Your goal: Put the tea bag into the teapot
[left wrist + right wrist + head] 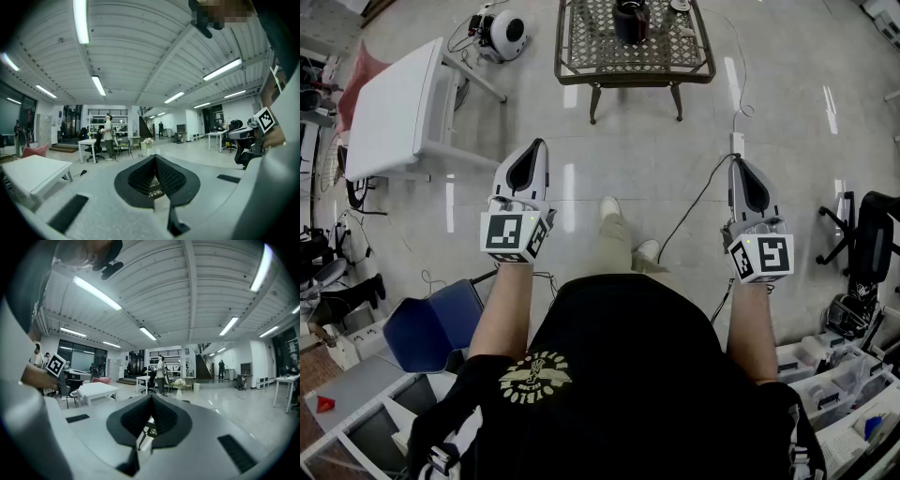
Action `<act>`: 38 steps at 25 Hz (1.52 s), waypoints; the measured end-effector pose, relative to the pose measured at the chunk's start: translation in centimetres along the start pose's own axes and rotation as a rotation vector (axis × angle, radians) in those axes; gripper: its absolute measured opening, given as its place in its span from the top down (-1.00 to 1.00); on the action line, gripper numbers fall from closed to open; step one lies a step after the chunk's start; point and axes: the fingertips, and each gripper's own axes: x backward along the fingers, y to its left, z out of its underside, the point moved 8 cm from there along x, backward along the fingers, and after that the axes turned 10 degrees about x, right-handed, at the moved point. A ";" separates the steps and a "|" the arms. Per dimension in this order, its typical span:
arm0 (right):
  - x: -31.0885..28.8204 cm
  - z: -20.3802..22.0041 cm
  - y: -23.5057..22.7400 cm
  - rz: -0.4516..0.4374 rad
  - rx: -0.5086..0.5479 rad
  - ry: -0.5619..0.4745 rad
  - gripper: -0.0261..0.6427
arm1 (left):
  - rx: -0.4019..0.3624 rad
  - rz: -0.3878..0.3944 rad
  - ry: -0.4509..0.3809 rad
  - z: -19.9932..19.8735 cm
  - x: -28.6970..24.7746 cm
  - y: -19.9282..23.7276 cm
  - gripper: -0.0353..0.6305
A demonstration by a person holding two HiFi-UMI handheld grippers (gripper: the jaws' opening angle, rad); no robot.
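Observation:
A dark teapot [630, 21] stands on a metal lattice table [581, 56] far ahead, at the top of the head view. A small white thing [680, 6] lies near it at the table's back; I cannot tell what it is. No tea bag shows clearly. My left gripper [528, 155] and right gripper [748, 173] are held level above the floor, well short of the table. Both are shut with nothing between the jaws. In the left gripper view the left gripper [154, 157] points down the hall, as does the right gripper [151, 397] in its own view.
A white low table [394, 103] stands at the left, with a round white device [504, 33] behind it. A blue chair [431, 323] is near my left side, a black office chair [872, 244] at the right. A cable [694, 206] runs across the floor. Storage bins [844, 375] sit at the lower right.

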 end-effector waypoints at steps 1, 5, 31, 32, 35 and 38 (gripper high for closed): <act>-0.5 0.3 -0.2 -0.001 -0.001 0.001 0.90 | -0.001 -0.004 0.001 0.1 -0.3 0.2 0.90; -2.5 1.3 -0.5 -0.004 -0.001 0.014 0.91 | -0.002 -0.011 0.012 0.8 -1.4 1.5 0.90; -11.7 -3.6 -0.7 0.054 -0.009 -0.010 0.90 | 0.016 0.150 -0.085 -2.1 -12.4 8.6 0.90; -11.9 -3.6 -0.8 0.057 -0.008 -0.016 0.90 | 0.018 0.163 -0.103 -2.1 -12.2 8.6 0.90; -12.1 -3.5 -0.9 0.067 0.016 -0.008 0.90 | 0.011 0.167 -0.078 -1.9 -12.4 8.7 0.90; -12.6 -3.2 -1.5 0.088 0.041 0.001 0.90 | 0.006 0.149 -0.063 -2.2 -13.0 9.1 0.90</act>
